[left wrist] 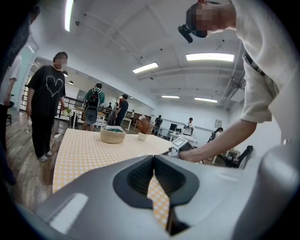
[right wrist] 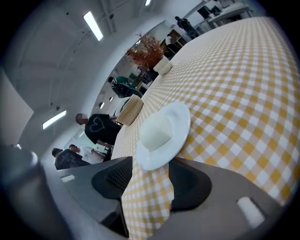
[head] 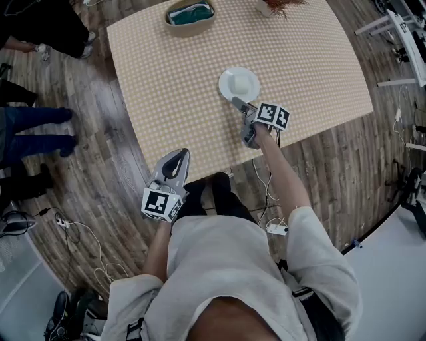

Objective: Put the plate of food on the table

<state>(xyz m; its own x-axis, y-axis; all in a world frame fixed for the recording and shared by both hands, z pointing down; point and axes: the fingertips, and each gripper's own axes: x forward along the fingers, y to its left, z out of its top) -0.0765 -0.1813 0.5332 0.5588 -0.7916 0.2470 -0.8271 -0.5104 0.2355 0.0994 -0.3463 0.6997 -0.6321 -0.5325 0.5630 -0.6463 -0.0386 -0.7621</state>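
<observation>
Plate: a white plate point(head: 250, 93) point(right wrist: 182, 121) lies flat on the yellow-checked bench point(head: 186, 86), near its middle.
Food: a pale white block point(head: 237, 82) point(right wrist: 155, 131) sits on the plate; what kind of food it is cannot be made out.
Right claw: the right claw point(head: 237, 104) point(right wrist: 150, 180) is spread wide just beside the plate. The plate's near rim lies in the gap at the tips, and the pads do not press on it.
Left claw: the left claw point(head: 178, 157) point(left wrist: 153, 161) hangs off the near bench edge. Its tips are pressed together with nothing held, and only a sliver of checked cloth shows behind them.
Basket: a woven basket point(head: 190, 25) point(left wrist: 112, 136) stands at the far side; its green contents are unclear.
Potted plant: the potted plant point(head: 276, 6) point(right wrist: 150, 52) is cut off by the top edge in the head view.
Bystanders: only the bystanders' legs point(head: 36, 126) show, cropped at the left edge.
</observation>
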